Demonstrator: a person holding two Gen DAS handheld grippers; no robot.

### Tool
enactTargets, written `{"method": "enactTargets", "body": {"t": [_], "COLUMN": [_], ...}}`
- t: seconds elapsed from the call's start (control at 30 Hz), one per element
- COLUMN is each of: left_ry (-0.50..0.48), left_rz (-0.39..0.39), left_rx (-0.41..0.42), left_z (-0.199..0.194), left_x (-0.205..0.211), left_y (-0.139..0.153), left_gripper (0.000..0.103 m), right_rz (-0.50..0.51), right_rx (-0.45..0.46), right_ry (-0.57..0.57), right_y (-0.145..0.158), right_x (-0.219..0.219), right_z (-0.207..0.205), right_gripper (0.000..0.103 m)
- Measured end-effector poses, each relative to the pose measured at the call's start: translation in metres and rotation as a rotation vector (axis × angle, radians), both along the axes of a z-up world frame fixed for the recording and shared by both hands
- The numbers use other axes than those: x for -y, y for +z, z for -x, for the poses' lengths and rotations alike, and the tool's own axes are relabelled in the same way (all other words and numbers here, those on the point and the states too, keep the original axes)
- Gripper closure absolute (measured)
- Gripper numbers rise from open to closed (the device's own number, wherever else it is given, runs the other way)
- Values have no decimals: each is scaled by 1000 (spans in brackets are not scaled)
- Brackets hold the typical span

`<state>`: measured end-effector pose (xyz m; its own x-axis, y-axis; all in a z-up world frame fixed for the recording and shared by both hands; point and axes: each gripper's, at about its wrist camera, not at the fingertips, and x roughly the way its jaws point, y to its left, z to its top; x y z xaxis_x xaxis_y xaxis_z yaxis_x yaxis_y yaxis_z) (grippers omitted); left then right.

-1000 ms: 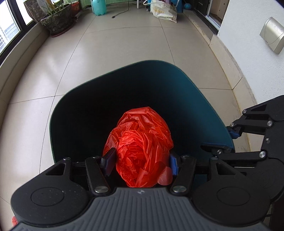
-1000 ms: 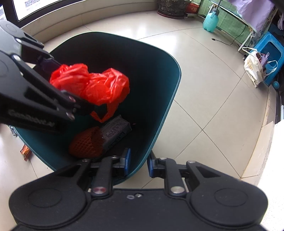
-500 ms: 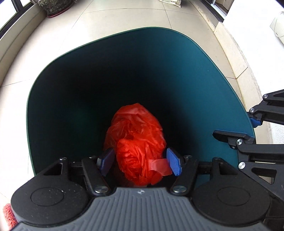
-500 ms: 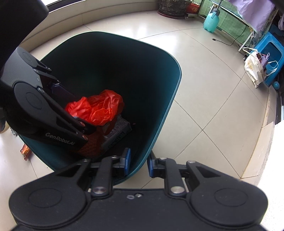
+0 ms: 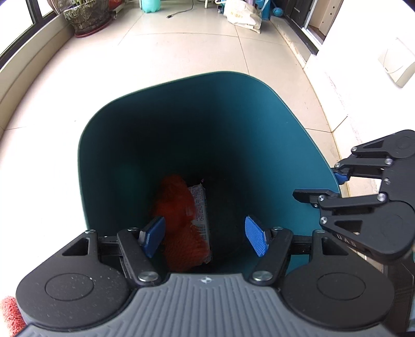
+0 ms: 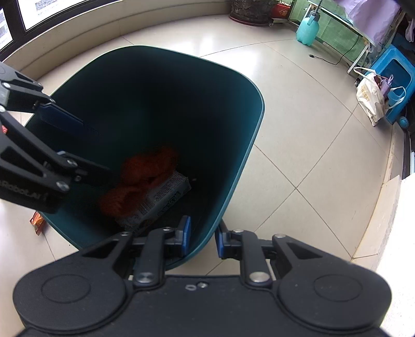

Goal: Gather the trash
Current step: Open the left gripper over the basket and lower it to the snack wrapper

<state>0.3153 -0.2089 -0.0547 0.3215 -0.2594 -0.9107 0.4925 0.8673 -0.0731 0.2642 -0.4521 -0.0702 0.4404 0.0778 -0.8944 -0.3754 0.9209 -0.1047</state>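
Note:
A teal trash bin stands on the tiled floor. At its bottom lie a crumpled red plastic bag, an orange mesh piece and a printed wrapper. My left gripper hangs above the bin's mouth; its jaws are opening and nothing is between them. From the right wrist view, the left gripper reaches in from the left. My right gripper is shut on the bin's near rim, one pad inside the wall and one outside. The right gripper shows at the bin's right edge.
A small orange wrapper lies on the floor left of the bin. A plant pot, a cream tote bag, a teal spray bottle and a blue stool stand far off. A white wall runs close on the right.
The left gripper went down into the bin with the red bag, opened and let it go, then rose back out. The bag now lies at the bottom. The right gripper kept still.

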Motion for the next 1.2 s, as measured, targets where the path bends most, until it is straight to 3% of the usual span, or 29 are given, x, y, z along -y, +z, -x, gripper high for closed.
{"method": "enactTargets", "body": {"t": [0.57,0.77,0.83,0.9,1.2], "left_ry": [31,58,77,103,277], "left_rz": [99,112,105,103,73], "left_rx": [102,164,180,189,62], "left_z": [27,40,42,43,7], "left_x": [-62,-101,-119,-134,-187], "left_y": [61,81,85,84,20], "left_gripper": [36,36,31,23,23], "right_rz": [28,25,27,29,38], "right_rx": [9,6,5,4,-1], "right_ry": [20,20,22,23,19], "right_y": [-1,-1,-2,-1,-1], "right_x": [-5,-4,-5,-5,-8], "right_z": [2,1,1,1,-1], "right_gripper": [85,85,85,85,85]}}
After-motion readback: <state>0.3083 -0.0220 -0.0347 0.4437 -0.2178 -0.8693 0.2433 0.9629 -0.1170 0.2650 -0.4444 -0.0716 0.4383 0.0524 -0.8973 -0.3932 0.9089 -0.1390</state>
